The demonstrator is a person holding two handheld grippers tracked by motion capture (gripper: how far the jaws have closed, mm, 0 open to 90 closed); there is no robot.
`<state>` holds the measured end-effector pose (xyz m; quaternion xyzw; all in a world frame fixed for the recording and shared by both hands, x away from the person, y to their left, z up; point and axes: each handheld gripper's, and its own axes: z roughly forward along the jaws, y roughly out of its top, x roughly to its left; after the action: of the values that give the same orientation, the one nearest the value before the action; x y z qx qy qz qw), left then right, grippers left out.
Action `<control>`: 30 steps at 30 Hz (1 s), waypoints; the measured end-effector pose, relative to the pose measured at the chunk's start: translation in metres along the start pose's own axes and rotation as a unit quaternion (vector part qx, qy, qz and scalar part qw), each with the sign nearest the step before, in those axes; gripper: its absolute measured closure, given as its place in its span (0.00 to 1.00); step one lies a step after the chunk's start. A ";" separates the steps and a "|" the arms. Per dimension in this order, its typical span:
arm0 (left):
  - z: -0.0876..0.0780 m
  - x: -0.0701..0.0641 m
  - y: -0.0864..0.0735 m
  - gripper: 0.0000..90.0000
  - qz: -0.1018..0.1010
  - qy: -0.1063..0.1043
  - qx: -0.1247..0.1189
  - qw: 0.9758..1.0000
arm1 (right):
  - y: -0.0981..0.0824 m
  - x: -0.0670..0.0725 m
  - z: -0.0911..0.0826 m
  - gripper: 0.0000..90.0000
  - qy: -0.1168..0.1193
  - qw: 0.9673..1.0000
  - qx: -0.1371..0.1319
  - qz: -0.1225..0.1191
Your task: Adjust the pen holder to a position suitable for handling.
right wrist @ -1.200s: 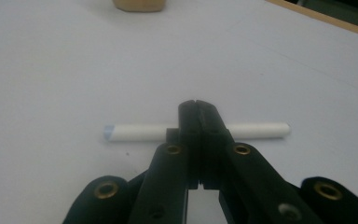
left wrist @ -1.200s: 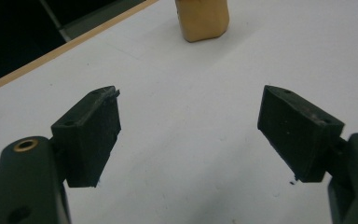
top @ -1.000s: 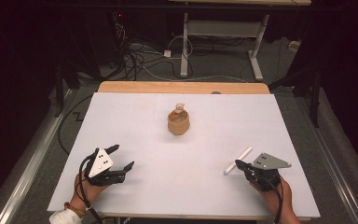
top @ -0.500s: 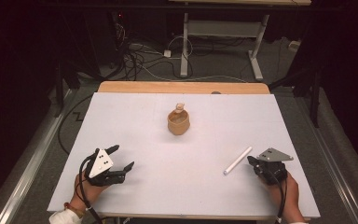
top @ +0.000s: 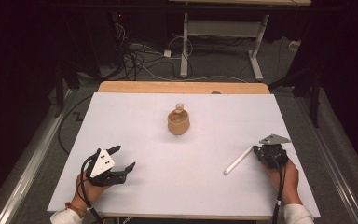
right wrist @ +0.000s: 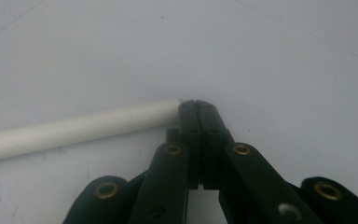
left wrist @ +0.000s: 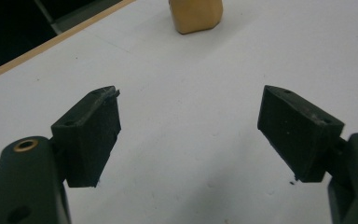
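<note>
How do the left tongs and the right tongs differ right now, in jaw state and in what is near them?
The left tongs stand wide open over bare white tabletop; the right tongs are shut, jaws pressed together with nothing between them. The left tongs point toward the tan pot, well short of it; the right tongs sit at the end of the white stick, beside it. Both are hand-held, low near the table's front edge.
</note>
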<state>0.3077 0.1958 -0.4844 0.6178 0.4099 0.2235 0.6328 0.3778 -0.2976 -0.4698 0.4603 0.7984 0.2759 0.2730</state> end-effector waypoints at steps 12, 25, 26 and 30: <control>0.002 -0.001 -0.002 0.22 0.001 -0.001 0.009 1.000 | 0.009 0.001 0.009 1.00 0.010 1.000 0.002 -0.012; -0.002 0.004 0.003 0.22 -0.006 0.002 -0.002 1.000 | 0.031 0.016 -0.021 0.66 0.063 0.992 -0.064 -0.090; -0.003 0.003 0.003 0.22 -0.005 0.003 -0.002 1.000 | 0.031 0.017 -0.020 0.60 0.056 0.993 -0.058 -0.081; -0.004 0.003 0.004 0.22 -0.005 0.003 -0.005 1.000 | 0.028 0.020 -0.020 0.52 0.049 0.997 -0.049 0.033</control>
<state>0.3072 0.2005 -0.4806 0.6122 0.4135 0.2240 0.6357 0.3719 -0.2724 -0.4405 0.4582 0.7810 0.3456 0.2464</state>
